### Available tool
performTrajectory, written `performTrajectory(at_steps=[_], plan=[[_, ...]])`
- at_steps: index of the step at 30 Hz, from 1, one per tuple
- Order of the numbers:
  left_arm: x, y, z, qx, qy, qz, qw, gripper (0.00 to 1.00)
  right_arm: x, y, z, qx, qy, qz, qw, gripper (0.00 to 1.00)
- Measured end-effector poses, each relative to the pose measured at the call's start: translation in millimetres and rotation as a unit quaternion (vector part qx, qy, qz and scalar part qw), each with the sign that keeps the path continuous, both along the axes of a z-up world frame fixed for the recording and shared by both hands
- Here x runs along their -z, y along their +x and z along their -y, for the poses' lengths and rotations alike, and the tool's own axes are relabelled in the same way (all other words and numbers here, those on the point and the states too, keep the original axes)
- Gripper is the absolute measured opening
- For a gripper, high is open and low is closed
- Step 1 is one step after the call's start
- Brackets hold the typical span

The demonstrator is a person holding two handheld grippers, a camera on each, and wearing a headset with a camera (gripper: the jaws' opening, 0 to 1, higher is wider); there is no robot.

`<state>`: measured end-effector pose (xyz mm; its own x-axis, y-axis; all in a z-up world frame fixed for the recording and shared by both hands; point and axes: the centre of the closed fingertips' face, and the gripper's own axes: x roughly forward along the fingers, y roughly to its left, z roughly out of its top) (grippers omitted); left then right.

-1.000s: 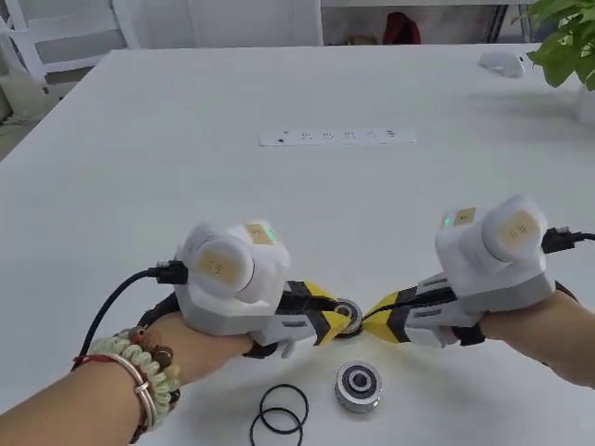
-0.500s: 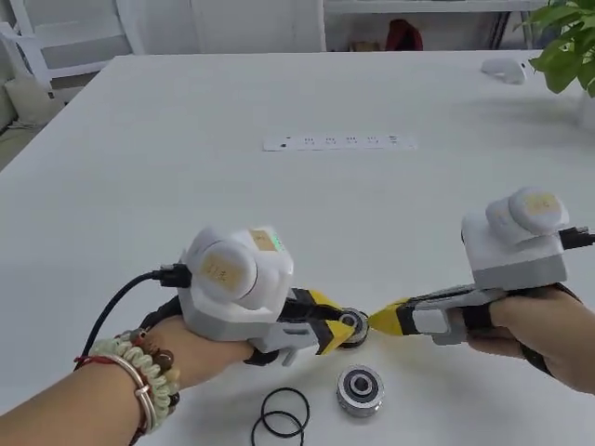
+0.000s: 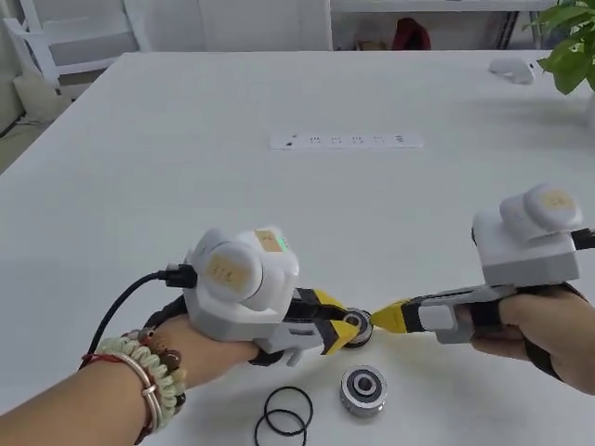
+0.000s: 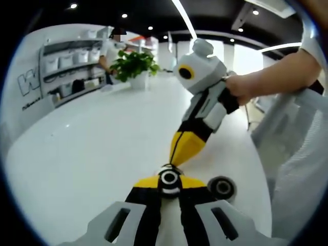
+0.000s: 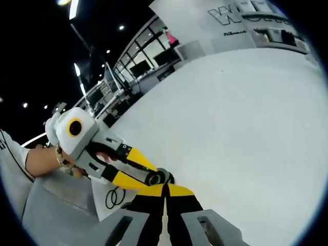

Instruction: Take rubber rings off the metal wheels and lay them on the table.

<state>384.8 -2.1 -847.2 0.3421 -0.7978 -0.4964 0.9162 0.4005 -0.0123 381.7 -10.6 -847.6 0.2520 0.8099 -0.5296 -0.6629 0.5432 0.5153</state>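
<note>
two rubber rings (image 3: 284, 416) lie lower centre in the head view; left gripper (image 3: 348, 328) pinches a wheel (image 3: 358, 324), right gripper (image 3: 378, 318) pressed together.

Yellow-and-black fingers (image 3: 335, 336), silver wheel (image 3: 363, 388), black rings (image 3: 284, 416), plain white table (image 3: 279, 214).

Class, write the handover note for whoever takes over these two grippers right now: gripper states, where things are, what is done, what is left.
Left gripper: shut on a metal wheel, held over the table.
Right gripper: jaws together, tips at that wheel's rim; whether they pinch a ring is unclear.
Second wheel lies on the table, with two rubber rings beside it, overlapping.
Done: two rings laid down.
Left: probably the held wheel's ring; check the second wheel too.
</note>
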Motion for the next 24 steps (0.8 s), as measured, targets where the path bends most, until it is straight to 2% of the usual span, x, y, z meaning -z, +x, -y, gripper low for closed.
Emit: performTrajectory(at_steps=[10,24], plan=[[0.8,0.6,0.4,0.003,0.002,0.01,0.9999,0.13,-1.7,-0.3,-1.8,-0.002,0.0,0.0,1.0,0.0],[1.0,0.8,0.7,0.0,0.001,0.014,0.9999,0.13,-2.2,-0.3,-4.6,-0.006,0.002,-0.001,1.0,0.0]])
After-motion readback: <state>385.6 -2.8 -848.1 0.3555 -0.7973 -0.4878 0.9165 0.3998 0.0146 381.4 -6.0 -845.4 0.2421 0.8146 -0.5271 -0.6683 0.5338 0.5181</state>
